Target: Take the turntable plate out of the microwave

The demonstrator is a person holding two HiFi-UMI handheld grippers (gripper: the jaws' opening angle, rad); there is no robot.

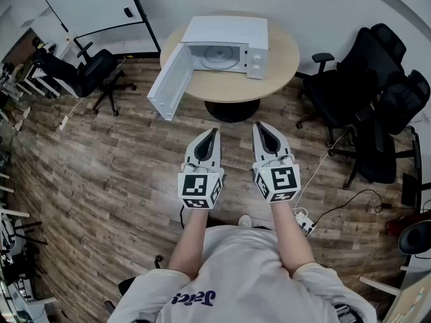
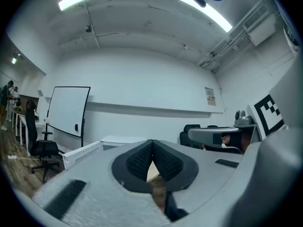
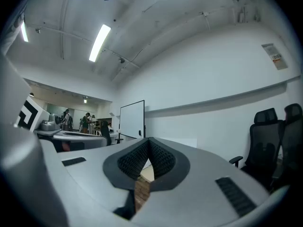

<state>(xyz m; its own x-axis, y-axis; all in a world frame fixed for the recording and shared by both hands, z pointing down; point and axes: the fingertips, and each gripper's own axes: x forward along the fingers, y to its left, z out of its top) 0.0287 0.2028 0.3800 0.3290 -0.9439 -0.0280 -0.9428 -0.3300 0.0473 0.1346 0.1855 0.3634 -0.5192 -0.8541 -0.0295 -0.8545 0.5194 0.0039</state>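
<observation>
A white microwave point(image 1: 225, 46) stands on a round wooden table point(image 1: 283, 59) ahead of me, its door point(image 1: 168, 83) swung open to the left. The glass turntable plate point(image 1: 221, 56) lies flat inside the cavity. My left gripper point(image 1: 213, 132) and right gripper point(image 1: 259, 127) are held side by side over the floor, well short of the table, both level and shut with nothing between the jaws. In the left gripper view the left gripper point(image 2: 152, 143) points at the microwave point(image 2: 118, 141); the right gripper point(image 3: 149, 142) shows its pads closed together.
Black office chairs point(image 1: 377, 106) crowd the right of the table, another chair point(image 1: 87, 73) stands at the left. A whiteboard point(image 1: 94, 5) leans at the back left. Cables and a power strip point(image 1: 303, 221) lie on the wooden floor at my right.
</observation>
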